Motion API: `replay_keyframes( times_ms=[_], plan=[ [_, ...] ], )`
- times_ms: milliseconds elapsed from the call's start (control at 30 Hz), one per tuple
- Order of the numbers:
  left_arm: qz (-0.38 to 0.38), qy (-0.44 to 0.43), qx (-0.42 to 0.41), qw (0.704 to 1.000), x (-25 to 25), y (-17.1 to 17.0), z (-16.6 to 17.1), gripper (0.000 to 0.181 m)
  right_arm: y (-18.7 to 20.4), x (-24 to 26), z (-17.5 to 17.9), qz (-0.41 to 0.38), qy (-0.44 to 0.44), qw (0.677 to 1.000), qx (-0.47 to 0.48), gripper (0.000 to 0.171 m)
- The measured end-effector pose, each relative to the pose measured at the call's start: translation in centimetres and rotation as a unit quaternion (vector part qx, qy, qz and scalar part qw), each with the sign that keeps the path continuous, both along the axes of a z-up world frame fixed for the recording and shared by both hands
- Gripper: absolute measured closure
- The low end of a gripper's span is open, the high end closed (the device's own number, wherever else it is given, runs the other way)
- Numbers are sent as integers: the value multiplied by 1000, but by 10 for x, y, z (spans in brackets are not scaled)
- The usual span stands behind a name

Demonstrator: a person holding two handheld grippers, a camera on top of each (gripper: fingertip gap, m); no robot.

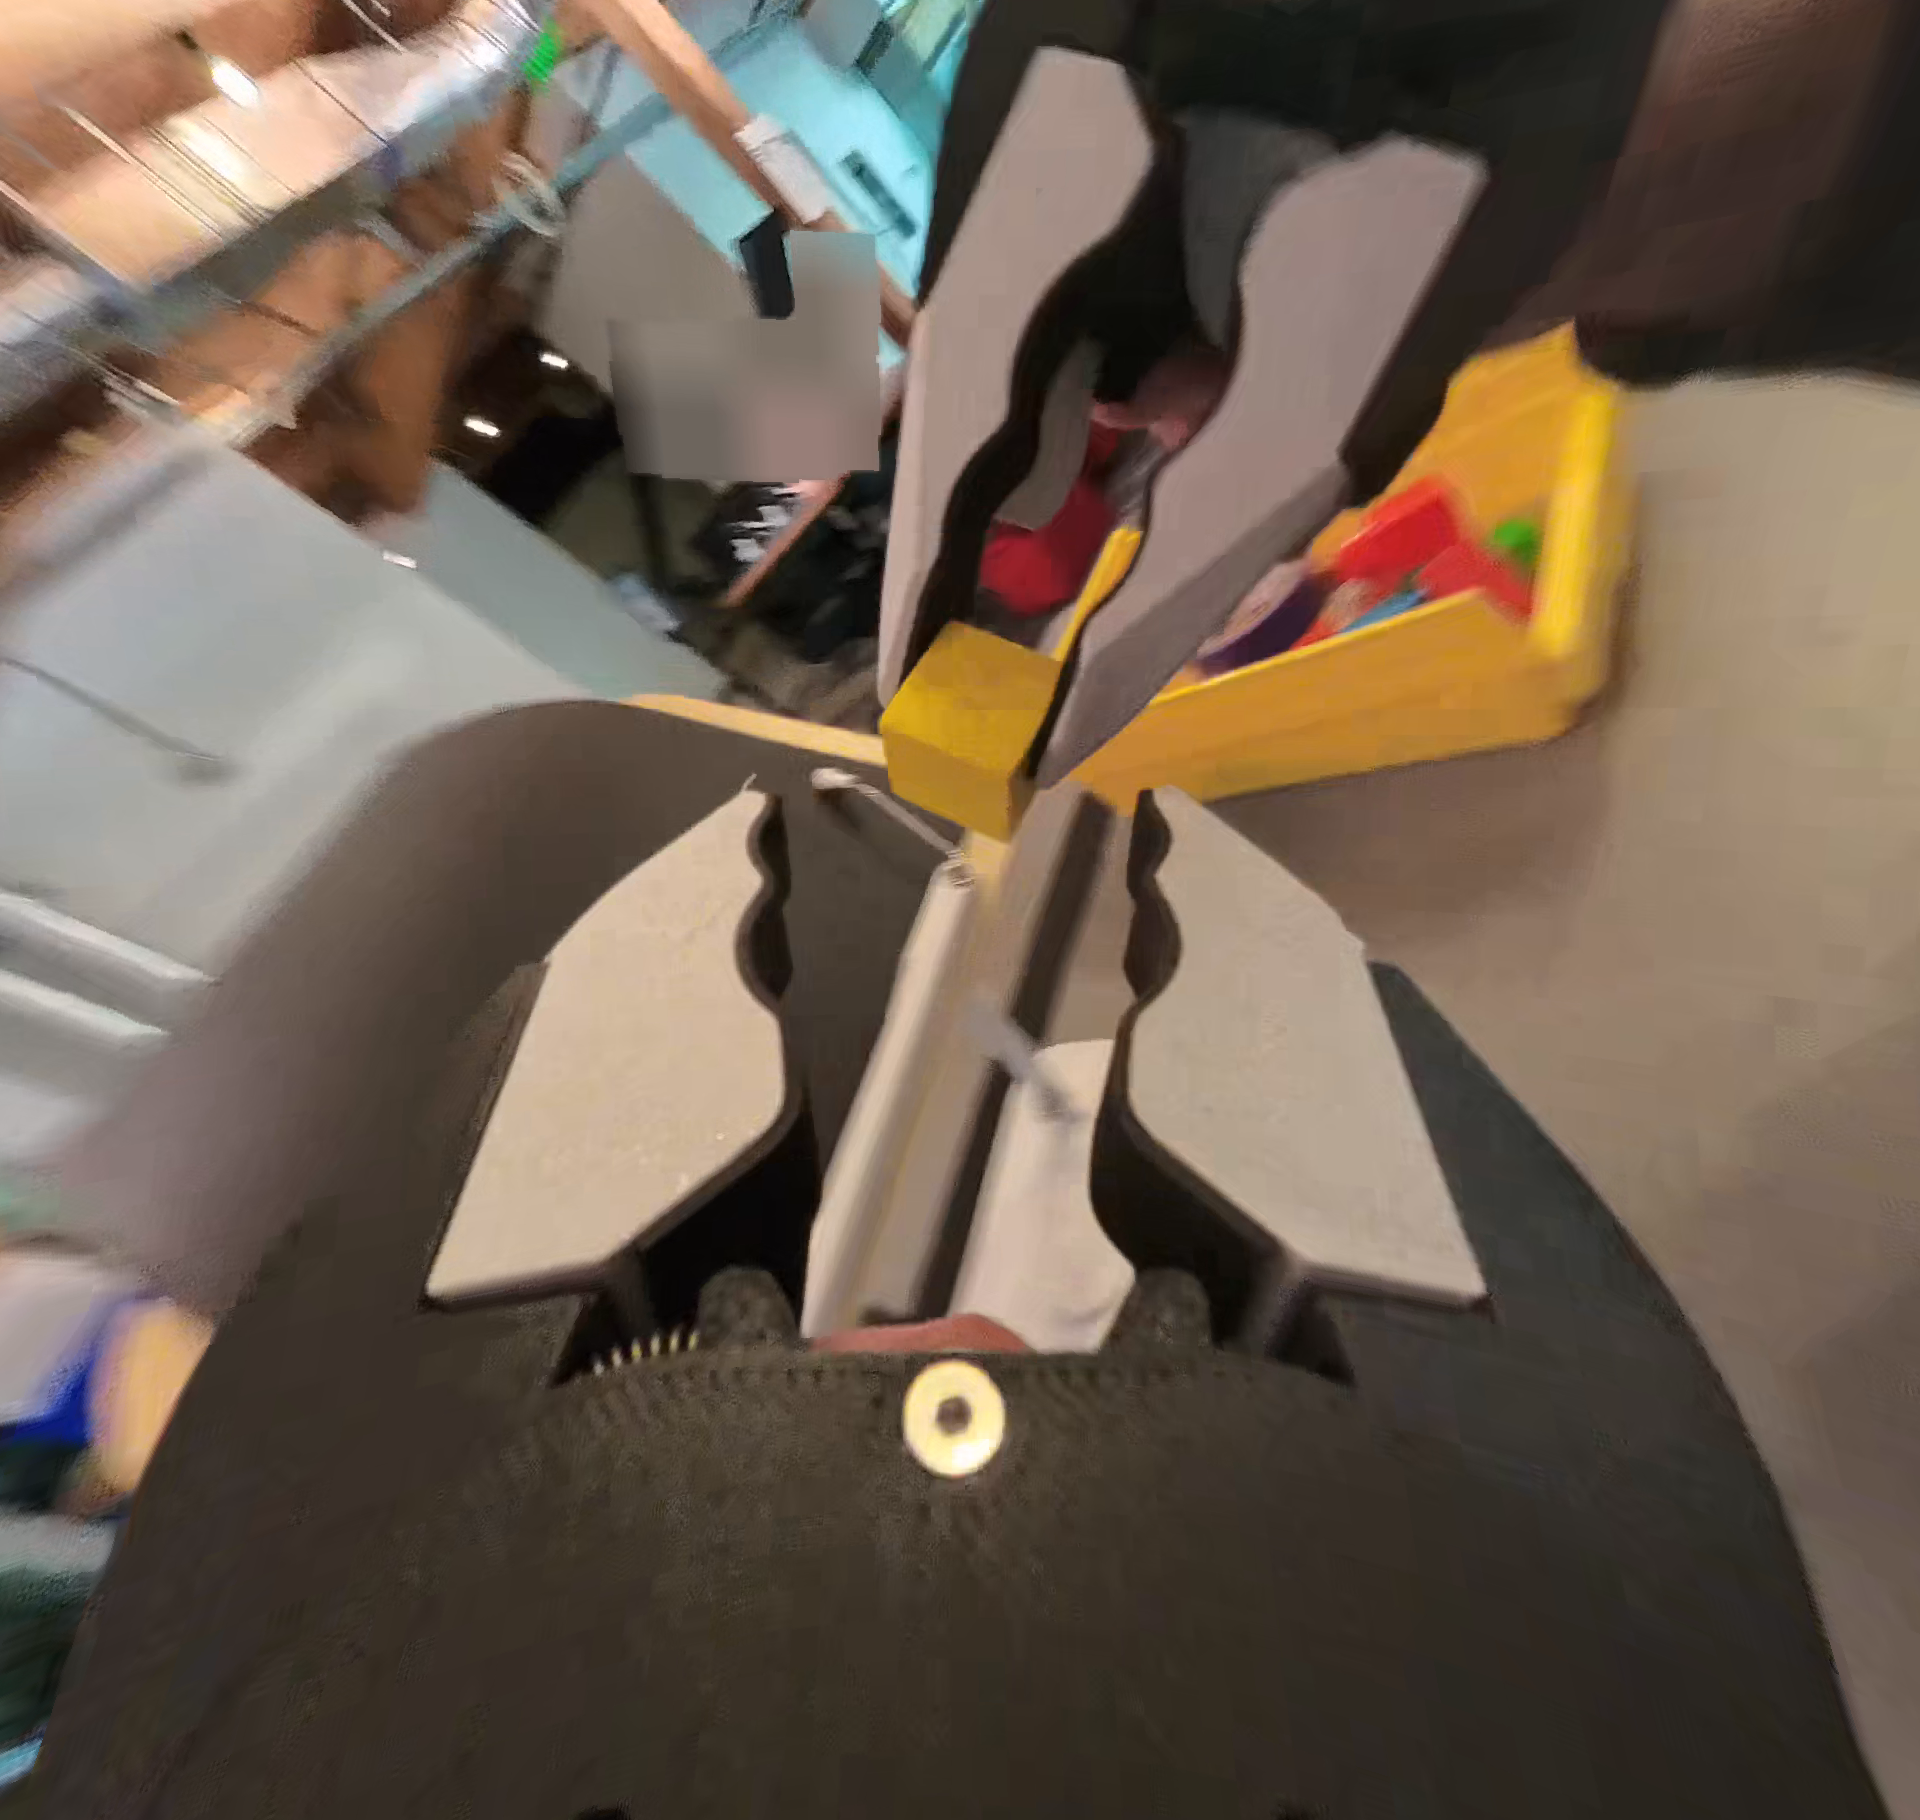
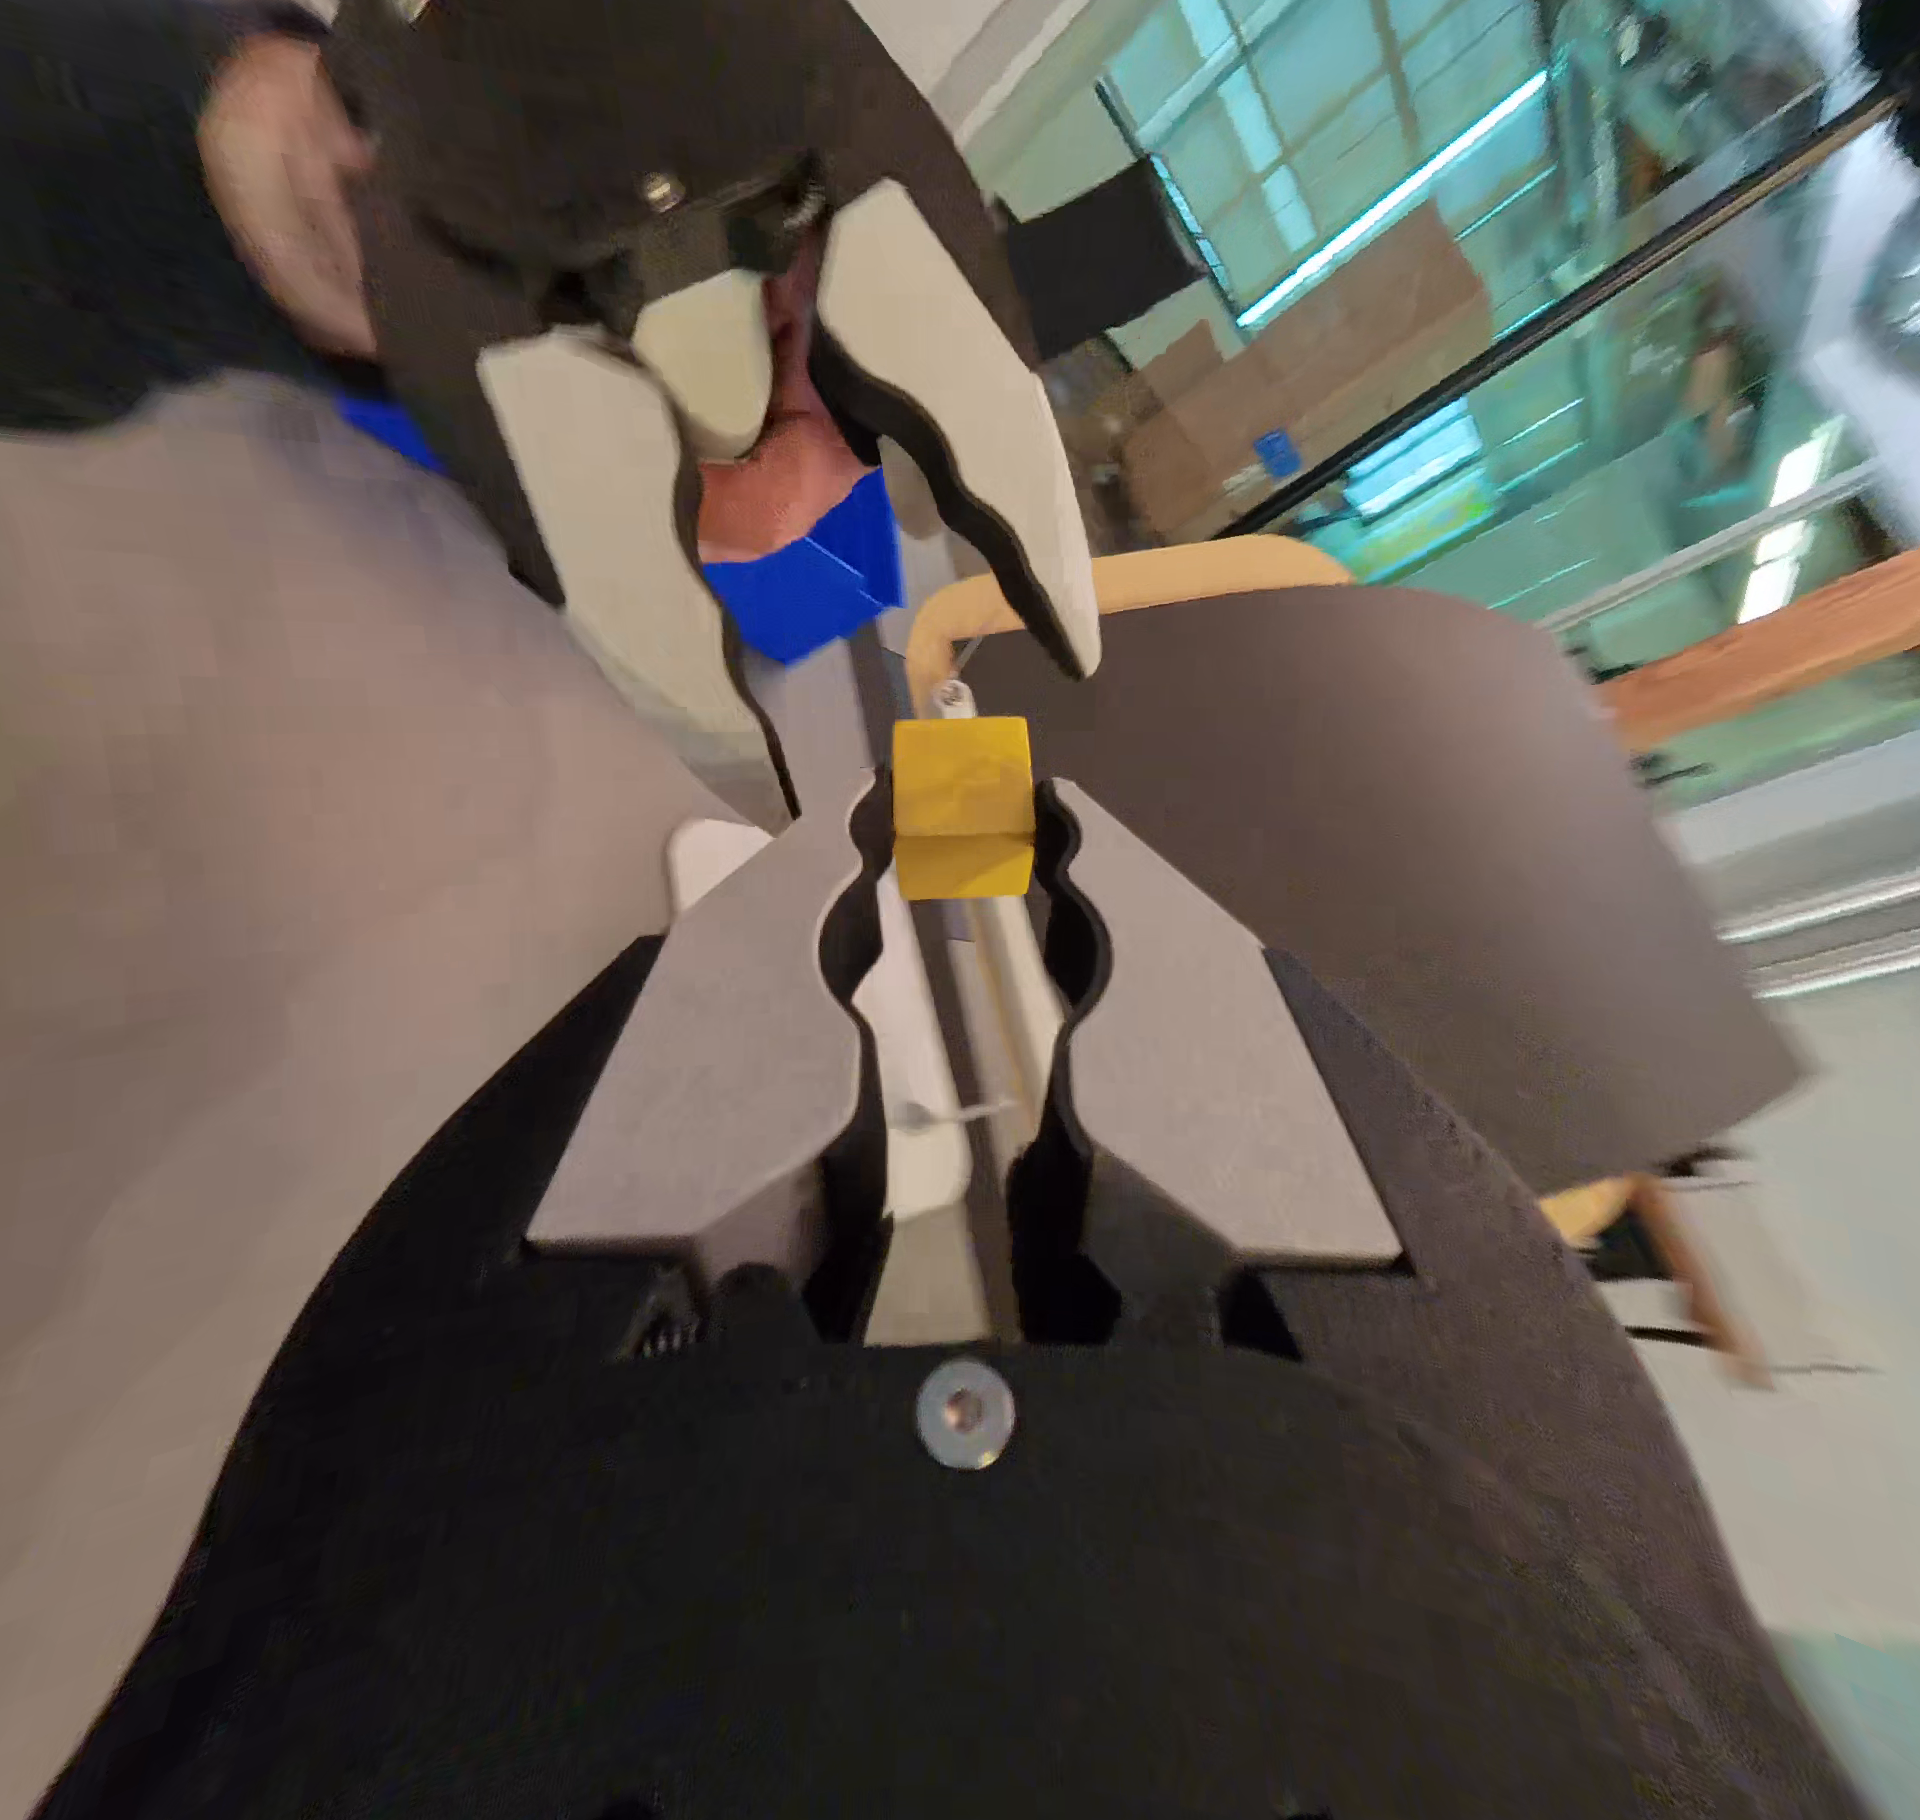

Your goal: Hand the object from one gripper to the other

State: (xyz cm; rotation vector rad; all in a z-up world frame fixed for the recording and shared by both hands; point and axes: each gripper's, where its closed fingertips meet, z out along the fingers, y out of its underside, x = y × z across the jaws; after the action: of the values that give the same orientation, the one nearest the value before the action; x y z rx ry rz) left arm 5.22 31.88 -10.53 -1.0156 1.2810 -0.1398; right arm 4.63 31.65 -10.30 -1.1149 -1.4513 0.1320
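Behind our right gripper [image 2: 961,814] we see a yellow bin [image 1: 1455,669] of coloured toys on the grey tabletop [image 1: 1714,939]. The right fingers [image 2: 769,1022] clamp the yellow block [image 2: 961,804] at their tips. Our left gripper [image 1: 956,814] stands wide, the block just ahead of its fingertips, untouched.

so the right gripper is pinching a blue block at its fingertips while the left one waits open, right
Not quite: the block is yellow, not blue, as the right wrist view shows. The right gripper does pinch it at its fingertips, and the left gripper waits open.
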Motion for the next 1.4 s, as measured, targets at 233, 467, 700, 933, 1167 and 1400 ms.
replay_keyframes(
  times_ms=[233,467,700,933,1167,1400],
  plan=[
    [94,72,244,962,4,-5,5,122,-25,-1,10,158,157,918,-330,147],
    [86,82,307,944,17,-22,8,136,-31,0,1,197,163,866,-430,147],
    [127,19,321,938,18,-20,21,140,-32,-3,16,234,218,831,-455,147],
    [158,-19,316,935,12,-18,29,145,-30,-7,24,254,256,809,-464,147],
    [115,5,272,955,12,-20,24,146,-22,-5,18,218,238,849,-419,128],
    [-44,23,-9,999,12,-31,-1,146,-41,6,21,199,136,953,-185,116]
  ],
)
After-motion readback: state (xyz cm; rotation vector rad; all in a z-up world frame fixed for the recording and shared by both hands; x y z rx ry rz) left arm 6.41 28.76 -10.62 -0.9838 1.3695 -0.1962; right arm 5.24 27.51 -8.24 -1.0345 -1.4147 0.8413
